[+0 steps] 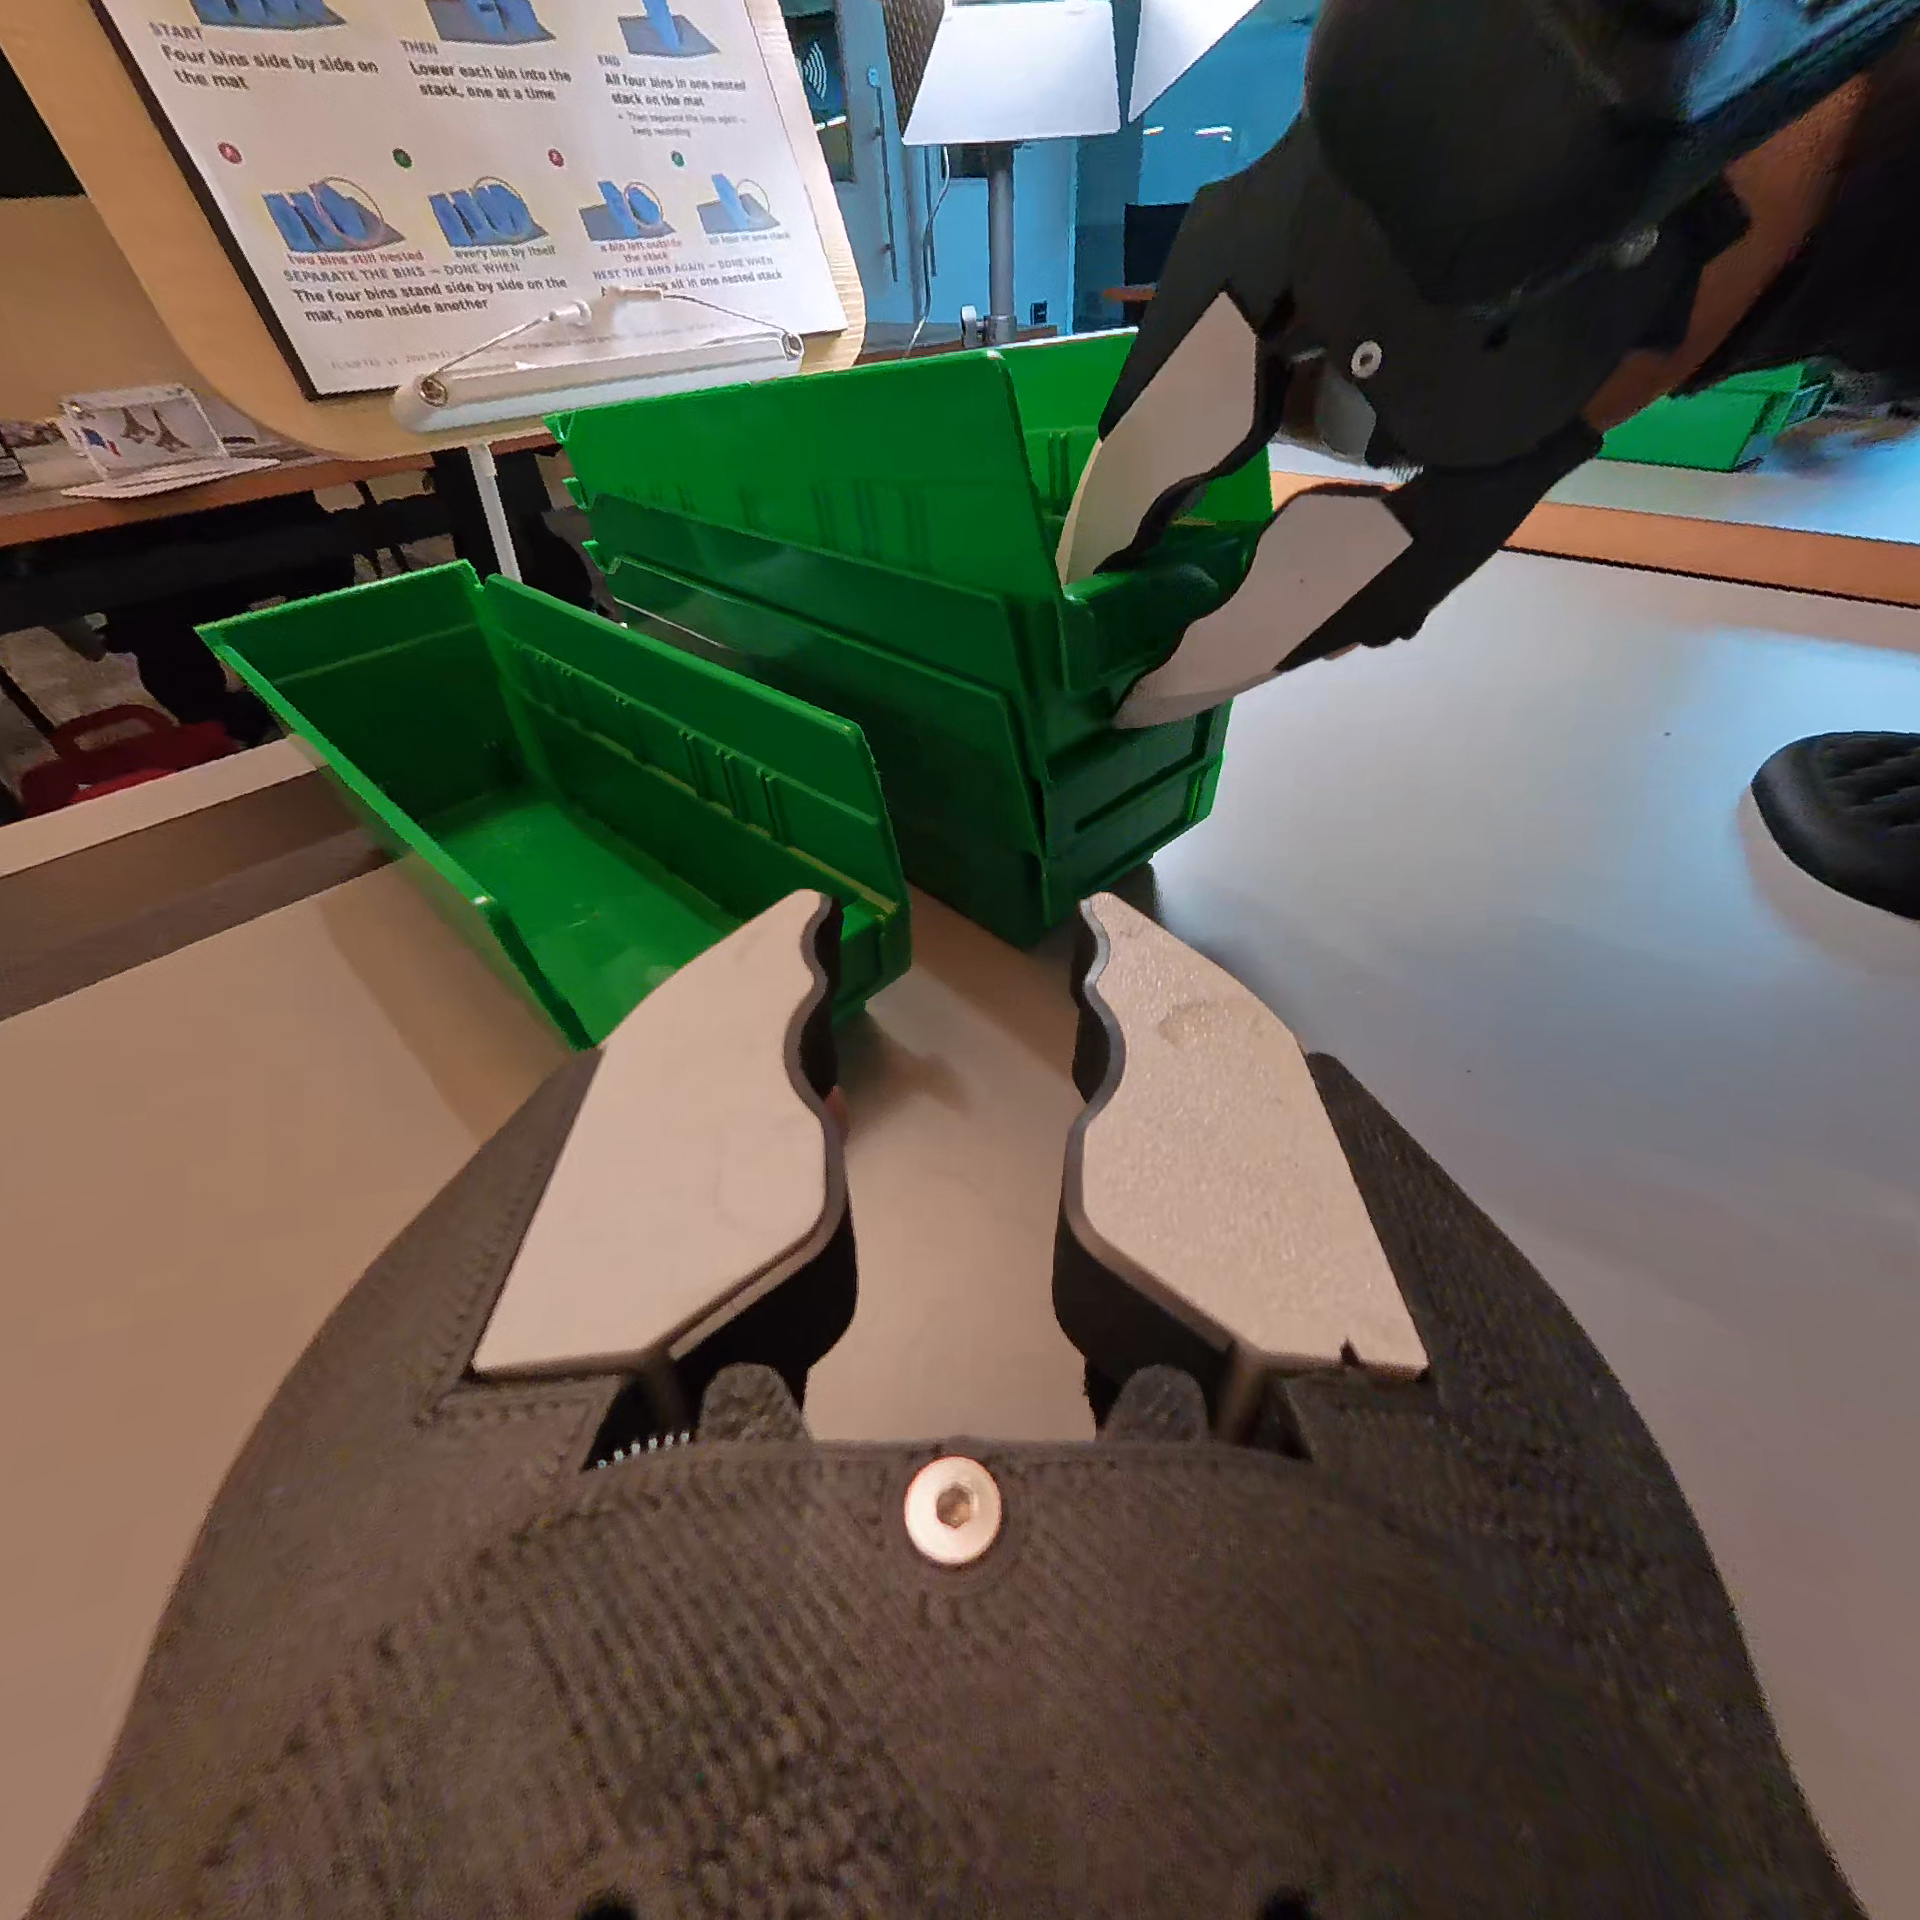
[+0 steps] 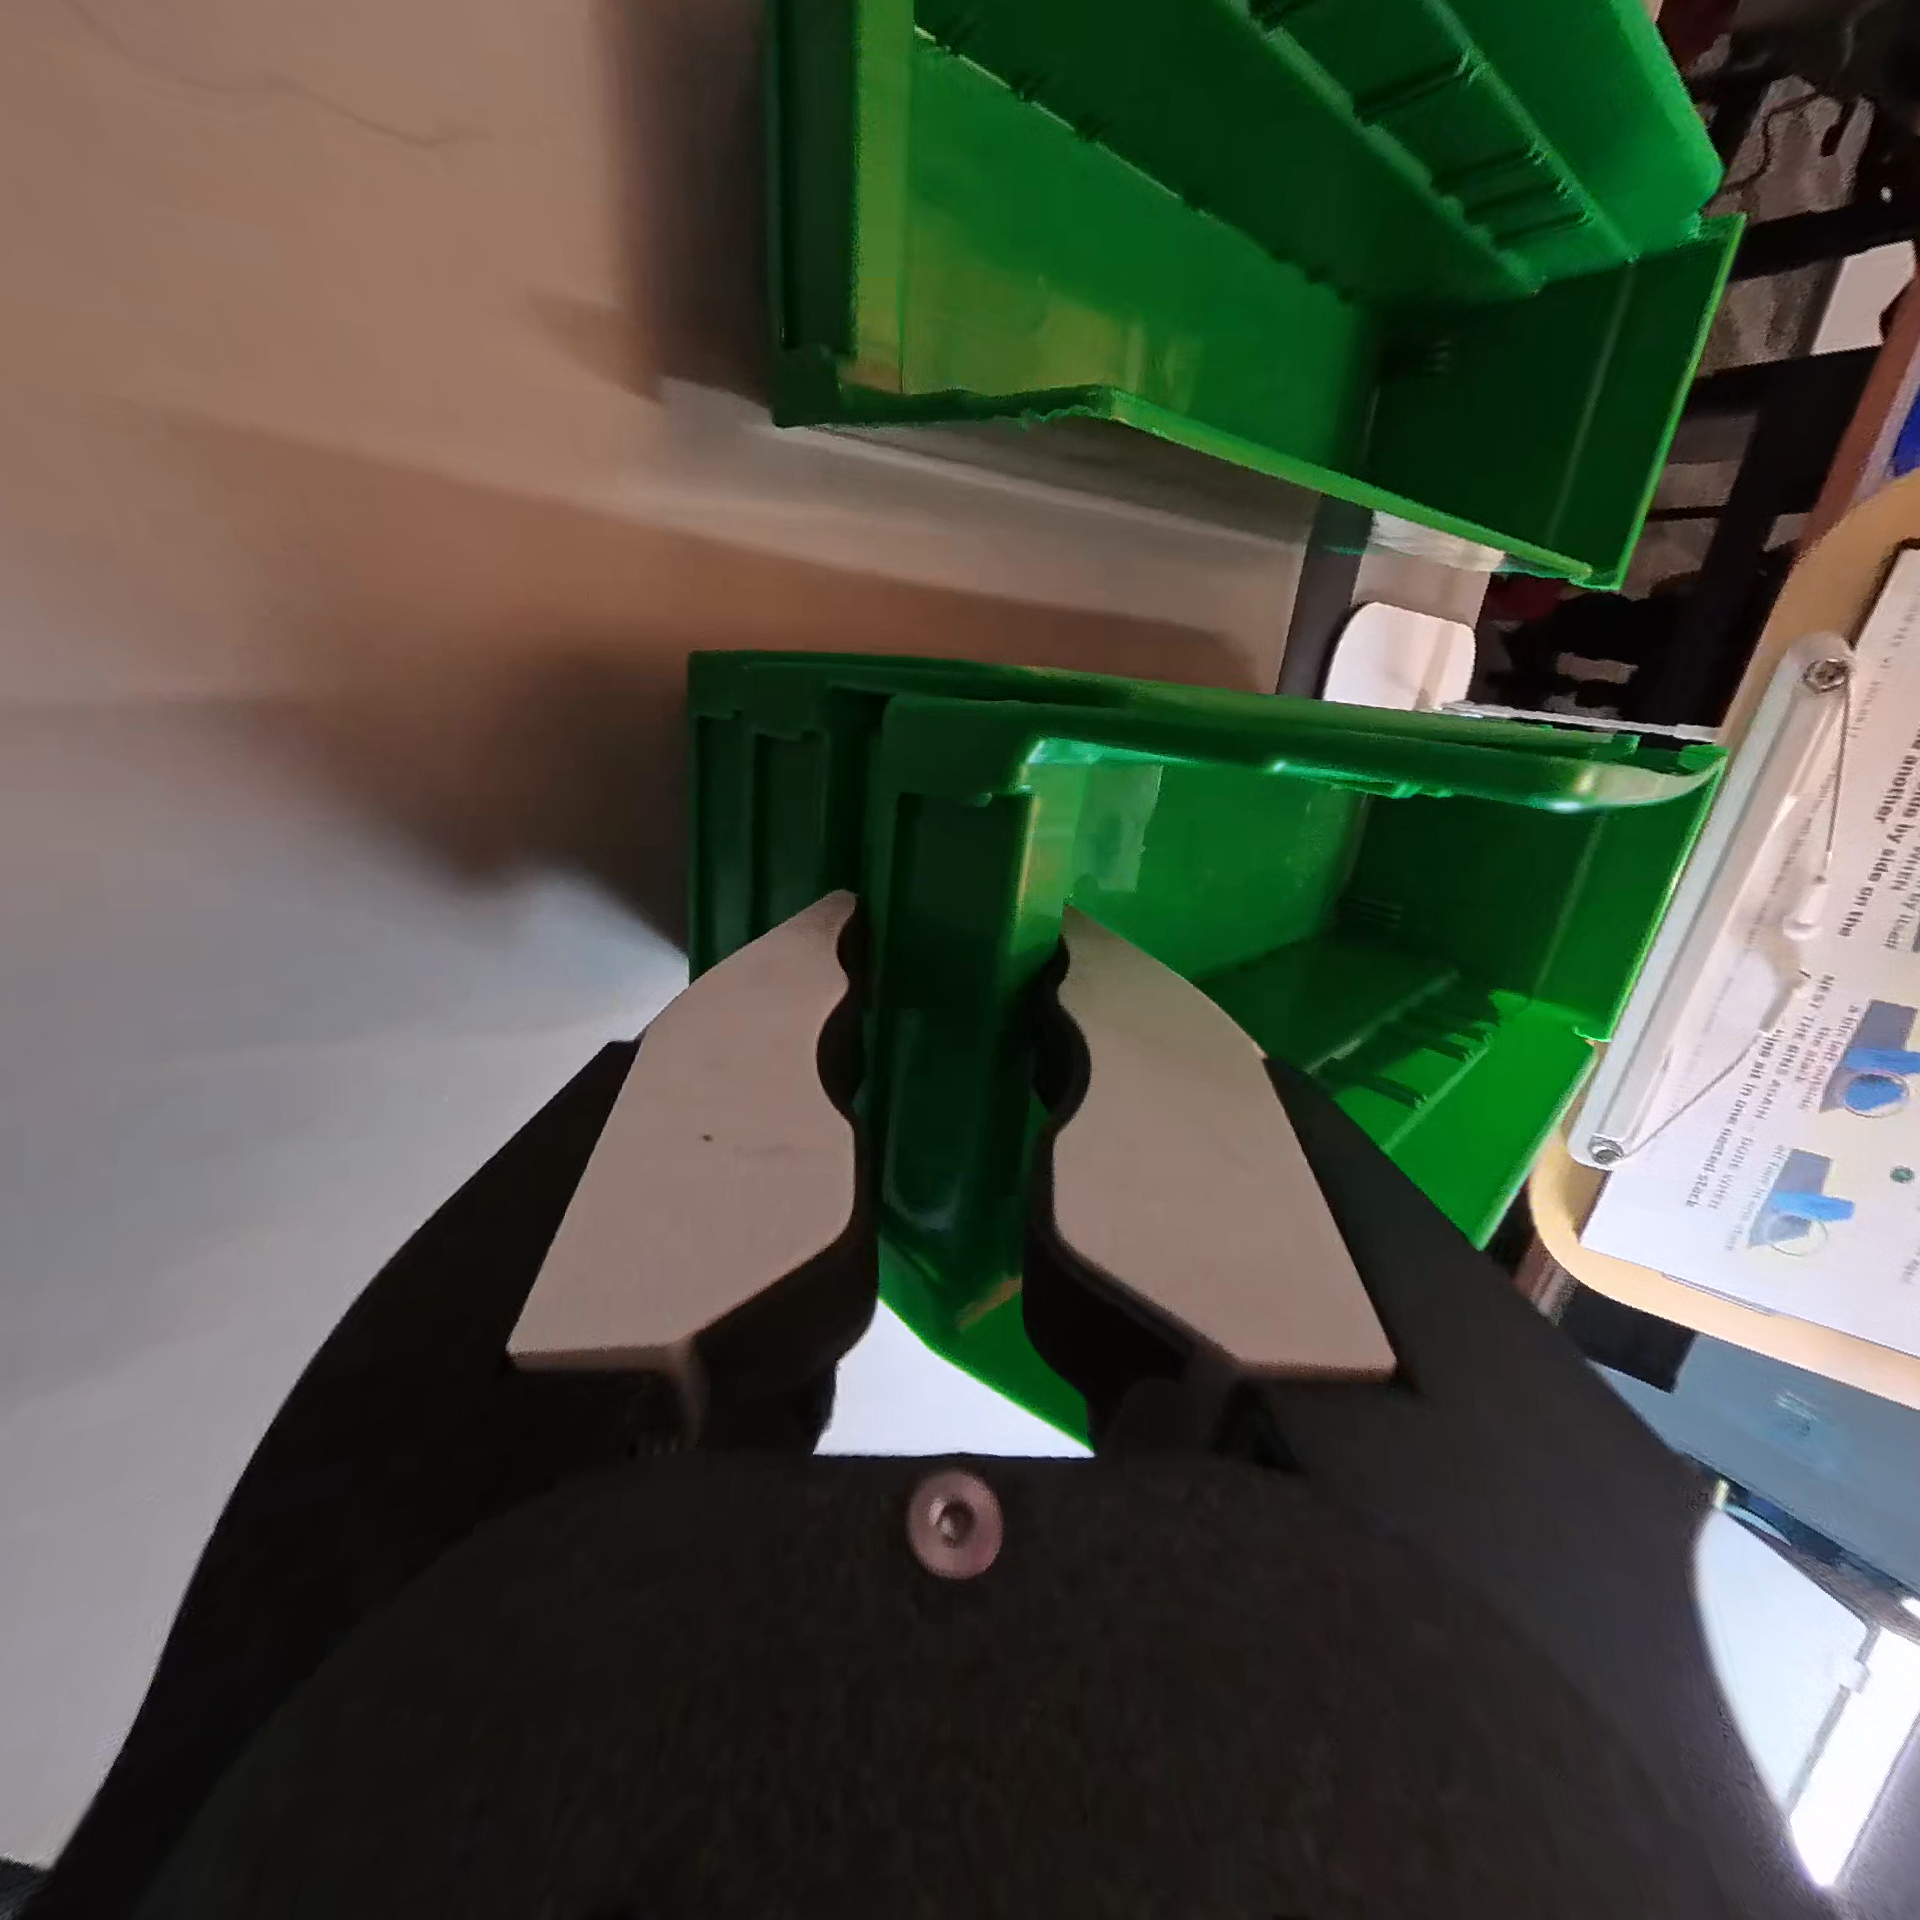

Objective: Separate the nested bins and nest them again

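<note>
A stack of nested green bins [image 1: 831, 665] stands on the grey mat [image 1: 1455, 883]. One single green bin [image 1: 582, 831] stands apart to its left. My right gripper [image 1: 1110, 625] comes in from the upper right and is shut on the front wall of the top bin [image 2: 1351, 935], one finger inside and one outside. In the right wrist view the gripper [image 2: 956, 920] clamps that wall, and the single bin [image 2: 1143, 312] lies beyond. My left gripper [image 1: 956, 920] is open and empty, low over the mat just in front of the two bin groups.
An instruction sheet on a clipboard stand [image 1: 499, 197] stands behind the bins and also shows in the right wrist view [image 2: 1766, 987]. A black padded object [image 1: 1849, 810] lies at the mat's right edge. Another green bin [image 1: 1704, 421] sits far back right. The grippers' ends are close to 15 centimeters from one another. My right gripper's tips are some 30 centimeters from the black padded object [image 1: 1849, 810].
</note>
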The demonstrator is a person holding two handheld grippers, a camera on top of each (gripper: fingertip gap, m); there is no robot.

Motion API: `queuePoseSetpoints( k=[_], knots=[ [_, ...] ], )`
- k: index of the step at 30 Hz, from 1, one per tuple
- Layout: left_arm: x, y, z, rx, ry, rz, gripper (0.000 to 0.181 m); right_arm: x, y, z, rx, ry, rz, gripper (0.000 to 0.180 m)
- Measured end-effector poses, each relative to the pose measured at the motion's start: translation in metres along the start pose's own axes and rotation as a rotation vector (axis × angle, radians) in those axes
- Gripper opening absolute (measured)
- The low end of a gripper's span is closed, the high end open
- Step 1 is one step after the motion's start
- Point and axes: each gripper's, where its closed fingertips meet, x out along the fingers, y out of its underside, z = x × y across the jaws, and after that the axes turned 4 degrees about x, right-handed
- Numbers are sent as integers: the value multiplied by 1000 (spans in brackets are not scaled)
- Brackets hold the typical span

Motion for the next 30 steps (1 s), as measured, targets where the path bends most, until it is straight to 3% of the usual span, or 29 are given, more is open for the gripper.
queuePoseSetpoints(
  k=[16, 21, 25, 30],
  knots=[
    [6, 9, -6, 22, 9, 32, 41, -68, -8, -63, 110, -177, -136, 32],
    [6, 9, -7, 31, 8, 33, 41, -105, -10, -100, 152, -115, -233, 29],
    [4, 8, -7, 38, 4, 31, 41, -135, 10, -101, 134, -85, -219, 29],
    [6, 9, -7, 37, 3, 33, 41, -150, 66, -84, 106, 11, -138, 29]
  ],
)
